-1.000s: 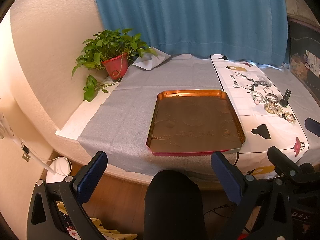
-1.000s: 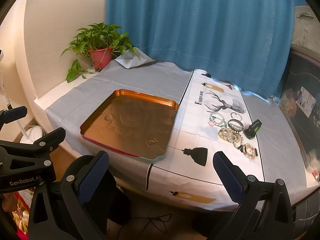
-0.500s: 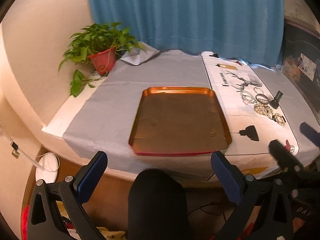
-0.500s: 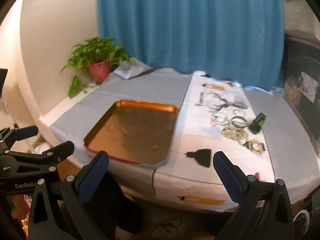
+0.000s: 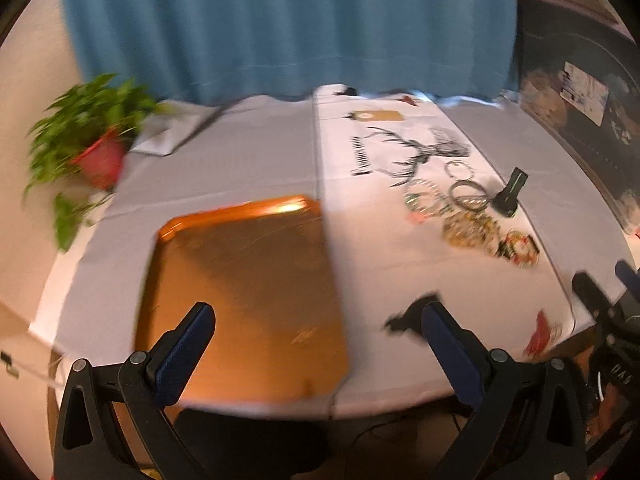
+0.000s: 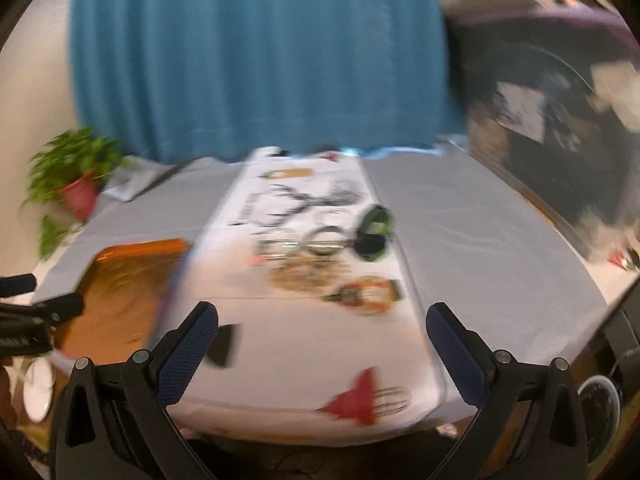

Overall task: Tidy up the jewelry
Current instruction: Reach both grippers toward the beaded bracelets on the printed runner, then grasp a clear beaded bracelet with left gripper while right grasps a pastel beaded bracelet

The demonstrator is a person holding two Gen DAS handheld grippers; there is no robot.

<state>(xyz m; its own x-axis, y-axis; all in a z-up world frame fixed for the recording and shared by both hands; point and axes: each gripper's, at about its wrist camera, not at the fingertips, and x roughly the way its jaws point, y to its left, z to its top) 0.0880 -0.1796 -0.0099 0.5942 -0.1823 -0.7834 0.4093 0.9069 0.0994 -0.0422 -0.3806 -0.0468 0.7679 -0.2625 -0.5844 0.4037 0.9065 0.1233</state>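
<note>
An orange tray [image 5: 240,280] lies on the grey cloth at the table's left; it also shows in the right wrist view [image 6: 120,280]. A cluster of bracelets and rings [image 5: 464,216] lies on the white printed runner to the right, also in the right wrist view [image 6: 320,264], blurred. My left gripper [image 5: 318,336] is open and empty over the tray's near edge. My right gripper [image 6: 322,336] is open and empty over the runner's near end, short of the jewelry.
A small black and green object [image 5: 512,192] stands beside the jewelry. A potted plant [image 5: 92,148] sits at the far left corner. A blue curtain [image 5: 280,28] hangs behind the table. Dark furniture [image 6: 560,140] stands at the right.
Both grippers have moved forward and to the right, over the table's near edge. The tray and jewelry look closer. Both views are motion-blurred.
</note>
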